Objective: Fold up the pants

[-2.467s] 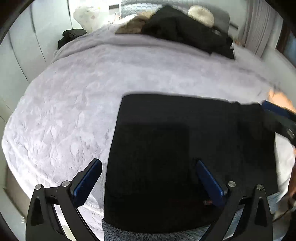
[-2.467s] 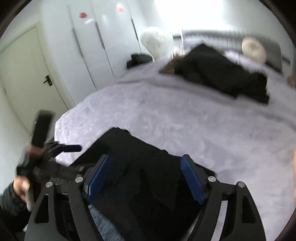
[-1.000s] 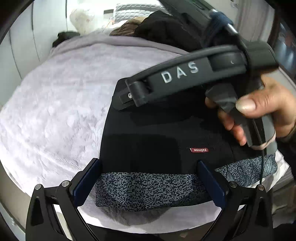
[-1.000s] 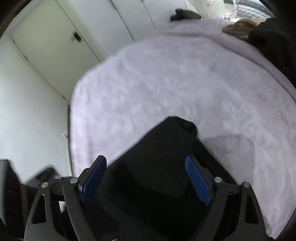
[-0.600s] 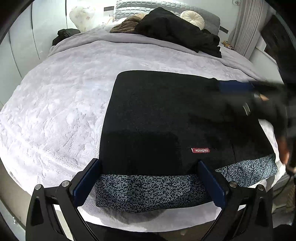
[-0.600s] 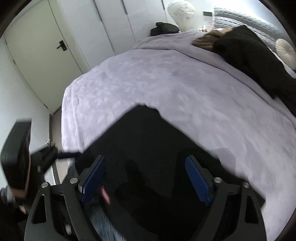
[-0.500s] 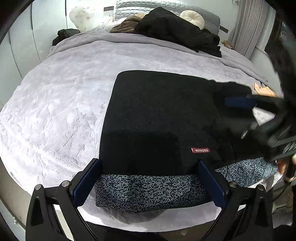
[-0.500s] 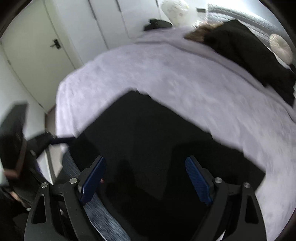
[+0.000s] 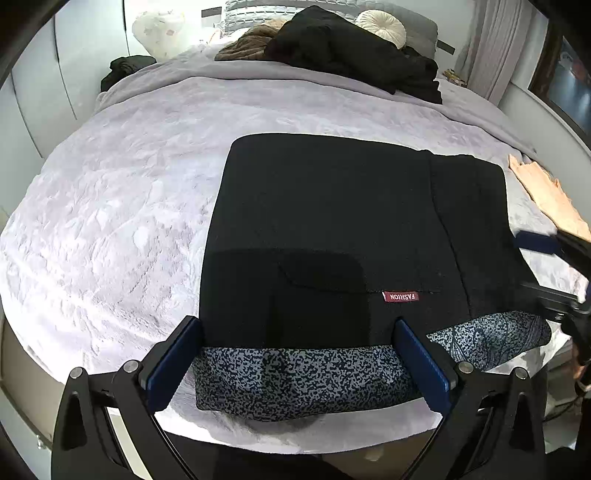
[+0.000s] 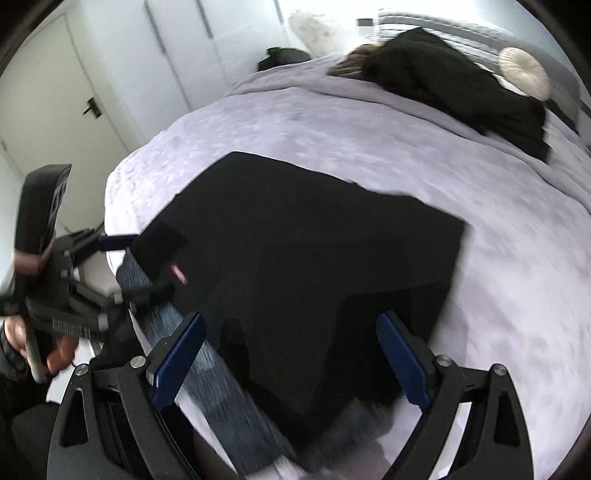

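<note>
Withdrawn since a second ago: the right gripper (image 9: 554, 269), which then crossed high over the cloth in the left wrist view, now sits low at the pants' right edge. Listed left to right:

1. Left gripper (image 9: 295, 363). Position unchanged over the last second. Jaws spread wide, holding nothing; the speckled grey waistband (image 9: 303, 373) lies between its blue pads (image 9: 171, 363), at the near bed edge.

2. Pants (image 9: 332, 221). Black, folded into a broad flat rectangle running ahead of the left gripper across the lilac bedspread (image 9: 122, 206). Red label (image 9: 400, 296) just beyond the left gripper's right finger. A second black layer (image 9: 476, 229) shows along the right side, slightly offset.

3. Right gripper (image 10: 290, 363). Jaws apart, empty; the pants' near corner lies between its pads. Picture blurred.

4. Beyond both: heap of dark clothes (image 9: 351, 55) and round cushion (image 9: 382, 22) at the bed's head.

Assessment: one fold appears laid and released; next fold probably calls for fresh grips at the waistband end.
</note>
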{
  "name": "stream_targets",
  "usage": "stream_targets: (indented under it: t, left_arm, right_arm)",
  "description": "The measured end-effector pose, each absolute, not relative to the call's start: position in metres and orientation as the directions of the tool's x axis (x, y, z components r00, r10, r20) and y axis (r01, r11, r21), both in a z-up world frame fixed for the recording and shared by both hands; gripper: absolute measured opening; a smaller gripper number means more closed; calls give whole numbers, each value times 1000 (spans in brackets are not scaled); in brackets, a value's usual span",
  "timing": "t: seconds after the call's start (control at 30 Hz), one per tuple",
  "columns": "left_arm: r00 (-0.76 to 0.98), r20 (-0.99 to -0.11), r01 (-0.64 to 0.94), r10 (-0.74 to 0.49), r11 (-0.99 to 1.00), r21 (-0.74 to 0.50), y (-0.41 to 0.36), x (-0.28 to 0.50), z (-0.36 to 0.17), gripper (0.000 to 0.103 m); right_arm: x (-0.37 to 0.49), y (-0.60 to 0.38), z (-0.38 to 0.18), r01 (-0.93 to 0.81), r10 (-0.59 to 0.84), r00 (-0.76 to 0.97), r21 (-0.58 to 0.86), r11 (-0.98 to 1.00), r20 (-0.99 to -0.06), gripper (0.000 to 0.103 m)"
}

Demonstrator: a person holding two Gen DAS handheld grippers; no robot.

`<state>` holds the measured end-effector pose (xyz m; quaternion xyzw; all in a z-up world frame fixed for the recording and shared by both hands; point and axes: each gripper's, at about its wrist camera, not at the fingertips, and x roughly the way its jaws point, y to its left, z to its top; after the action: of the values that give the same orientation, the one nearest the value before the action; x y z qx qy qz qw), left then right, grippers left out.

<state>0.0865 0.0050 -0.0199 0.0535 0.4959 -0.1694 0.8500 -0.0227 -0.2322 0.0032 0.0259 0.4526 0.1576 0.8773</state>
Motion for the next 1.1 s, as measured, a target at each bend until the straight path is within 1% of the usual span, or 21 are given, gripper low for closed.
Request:
stream_targets:
  t: [0.13, 0.23, 0.3, 0.4, 0.43, 0.47, 0.53, 0.57, 0.63, 0.7, 0.73, 0.8, 0.83, 0.9, 1.03, 1.1]
  left_arm:
    - [452, -863, 343, -227, 937, -67, 3, 89, -13, 103]
    - [502, -824, 333, -263, 938, -97, 9, 89, 6, 103]
    - [509, -818, 318, -267, 942, -110, 12, 92, 10, 103]
    - [493, -855, 280, -162, 960, -20, 11, 98, -7, 103]
    - [482, -861, 279, -160, 960, -22, 11, 100, -13, 103]
    - [474, -862, 274, -178, 961, -48, 14, 101, -18, 103]
    - [446, -866, 265, -226, 957, -114, 20, 104, -22, 103]
    - [428, -870, 269, -245, 953, -135, 23, 107, -20, 103]
    - [459, -858, 269, -230, 957, -112, 29, 108, -9, 103]
    - [491, -840, 281, -231, 955, -98, 36, 111, 3, 103]
    - [486, -837, 290, -253, 949, -119, 40, 116, 5, 103]
    - [424, -833, 329, -355, 917, -224, 48, 131, 6, 103]
    - [393, -835, 342, -386, 904, -257, 45, 141, 3, 103]
    - [350, -842, 355, -410, 890, -286, 42, 154, -5, 103]
    - [231, -847, 381, -480, 845, -375, 31, 178, -34, 103]
    - [179, -833, 384, -524, 816, -431, 27, 186, -47, 103]
  right_arm:
    - [-41, -266, 3, -127, 263, 561, 233, 964, -785, 95]
    - [-49, -279, 11, -61, 267, 598, 289, 955, -756, 95]
    - [-52, -272, 21, -110, 356, 625, 372, 921, -695, 95]
    - [-54, -245, 23, -251, 519, 580, 469, 847, -627, 95]
    - [-54, -235, 21, -294, 560, 556, 484, 824, -615, 96]
    - [-52, -225, 15, -318, 569, 536, 475, 820, -624, 96]
    - [-46, -213, -5, -304, 527, 497, 431, 850, -690, 96]
    - [-47, -213, -8, -303, 529, 494, 433, 849, -690, 96]
    - [-53, -220, 0, -307, 545, 518, 451, 838, -660, 96]
    - [-59, -234, 15, -286, 511, 570, 428, 858, -644, 96]
    - [-62, -243, 21, -257, 467, 604, 398, 881, -645, 98]
    - [-60, -267, 22, -168, 369, 646, 347, 923, -668, 102]
    - [-56, -277, 17, -135, 354, 640, 354, 925, -682, 102]
    - [-46, -291, 2, -100, 379, 606, 406, 909, -700, 102]
    - [-18, -308, -37, -59, 482, 557, 547, 835, -676, 102]
    - [-3, -304, -54, -64, 550, 525, 614, 787, -650, 102]
